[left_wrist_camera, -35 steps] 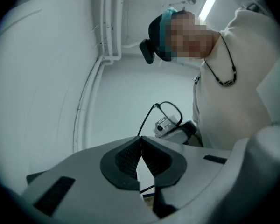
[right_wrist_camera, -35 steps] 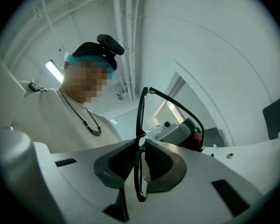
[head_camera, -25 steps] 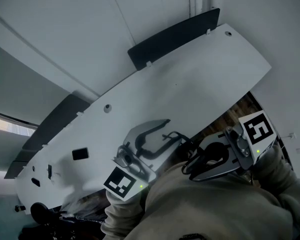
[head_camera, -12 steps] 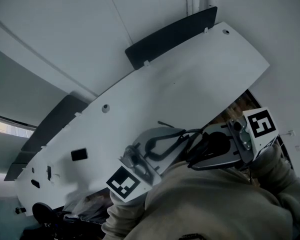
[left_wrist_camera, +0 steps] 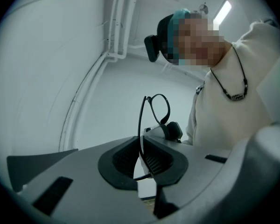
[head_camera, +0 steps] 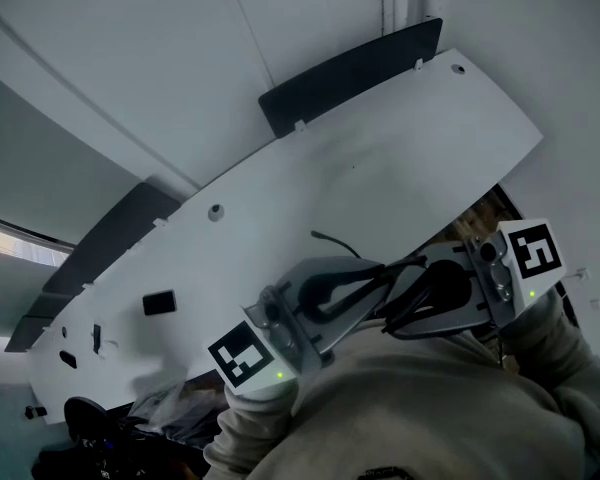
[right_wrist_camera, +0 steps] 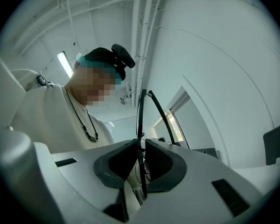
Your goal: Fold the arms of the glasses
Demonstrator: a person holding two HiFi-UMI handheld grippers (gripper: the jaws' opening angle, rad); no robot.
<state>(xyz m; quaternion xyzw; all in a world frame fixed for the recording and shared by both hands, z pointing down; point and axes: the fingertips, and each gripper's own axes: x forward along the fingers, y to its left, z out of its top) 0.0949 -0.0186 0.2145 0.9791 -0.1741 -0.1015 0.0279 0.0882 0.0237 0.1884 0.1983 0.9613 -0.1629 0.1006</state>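
Thin black-framed glasses hang in the air between my two grippers, close to the person's chest. My left gripper reaches in from the lower left and is shut on one thin arm; the lens rim stands above its jaws. My right gripper comes in from the right and is shut on the frame, which runs upright between its pads. A loose arm tip sticks out to the upper left. In the left gripper view, the right gripper shows just behind the glasses.
A long white tabletop lies beyond the grippers, with dark panels along its far edge and a small black block at its left. Dark clutter sits at the lower left. The person's beige sleeves fill the bottom.
The left gripper's jaws, wide open around the glasses a second ago, have shut on an arm. Both grippers and the glasses have risen a little.
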